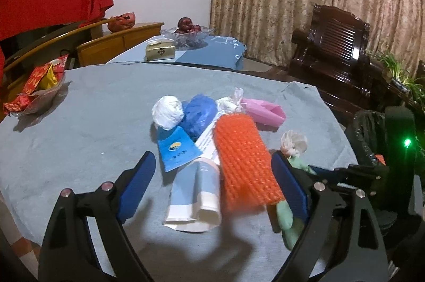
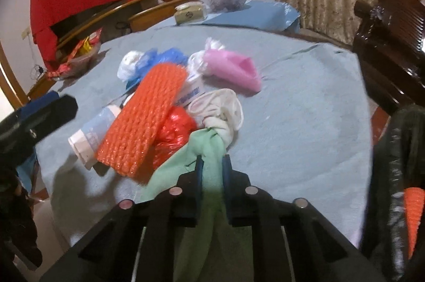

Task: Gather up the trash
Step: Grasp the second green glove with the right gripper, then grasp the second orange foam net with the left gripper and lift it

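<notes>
Right gripper [image 2: 212,162], jaws clamped on a green-and-white bag [image 2: 209,146] at the trash pile's 5 o'clock edge, should lift clear toward the black bin [image 2: 393,175]; left gripper [image 1: 212,162] hangs open above the worktop [image 1: 93,122].

The crumpled red plastic bag [image 2: 172,133] shows only in the right wrist view, half buried under the orange foam mesh sleeve [image 2: 144,120]; from the left wrist view it is hidden entirely; the pale green plastic bag [image 2: 204,149] runs down between the right gripper [image 2: 212,162] fingers and its lower end is blurred and cut off at the frame's bottom; the print on the white paper slip [image 1: 208,141] is too small to read; the black-lined trash bin [image 2: 395,175] is cropped by the right edge, an orange mesh scrap [image 2: 413,215] inside it only partly seen; the left gripper [image 2: 47,109] is a blur at the left edge there.
</notes>
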`<action>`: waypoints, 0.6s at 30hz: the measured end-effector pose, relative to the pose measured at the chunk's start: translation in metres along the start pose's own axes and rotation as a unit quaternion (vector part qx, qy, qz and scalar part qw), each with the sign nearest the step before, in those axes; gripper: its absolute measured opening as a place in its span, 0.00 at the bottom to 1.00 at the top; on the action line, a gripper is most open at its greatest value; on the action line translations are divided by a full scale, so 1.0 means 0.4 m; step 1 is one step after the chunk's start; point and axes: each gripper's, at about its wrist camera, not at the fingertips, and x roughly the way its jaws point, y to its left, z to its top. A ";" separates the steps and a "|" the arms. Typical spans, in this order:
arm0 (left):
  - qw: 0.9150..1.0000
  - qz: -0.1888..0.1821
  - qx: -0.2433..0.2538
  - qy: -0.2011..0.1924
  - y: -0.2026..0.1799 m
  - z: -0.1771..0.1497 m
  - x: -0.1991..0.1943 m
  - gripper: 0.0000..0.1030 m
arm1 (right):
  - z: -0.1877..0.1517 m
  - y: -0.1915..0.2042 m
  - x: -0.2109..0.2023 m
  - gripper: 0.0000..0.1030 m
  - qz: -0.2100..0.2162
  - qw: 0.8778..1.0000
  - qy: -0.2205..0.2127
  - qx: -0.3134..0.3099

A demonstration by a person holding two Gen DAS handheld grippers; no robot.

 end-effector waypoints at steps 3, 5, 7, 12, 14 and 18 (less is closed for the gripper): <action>1.000 -0.010 0.004 -0.002 -0.025 0.003 0.001 0.80 | 0.016 -0.026 -0.035 0.13 -0.012 1.000 -0.014 0.002; 1.000 -0.017 0.009 -0.002 -0.043 0.005 0.005 0.77 | 0.026 -0.044 -0.052 0.13 -0.018 1.000 -0.020 0.004; 1.000 -0.024 0.016 0.000 -0.065 0.004 0.013 0.75 | 0.036 -0.065 -0.073 0.13 -0.027 0.999 -0.028 0.007; 0.999 -0.030 0.033 0.016 -0.113 -0.009 0.055 0.69 | 0.048 -0.106 -0.101 0.13 -0.046 0.998 -0.039 0.009; 0.999 -0.025 0.034 0.024 -0.121 -0.017 0.073 0.66 | 0.050 -0.117 -0.106 0.13 -0.048 0.998 -0.040 0.011; 0.999 -0.009 0.036 0.039 -0.130 -0.032 0.103 0.60 | 0.047 -0.123 -0.107 0.13 -0.048 0.998 -0.041 0.010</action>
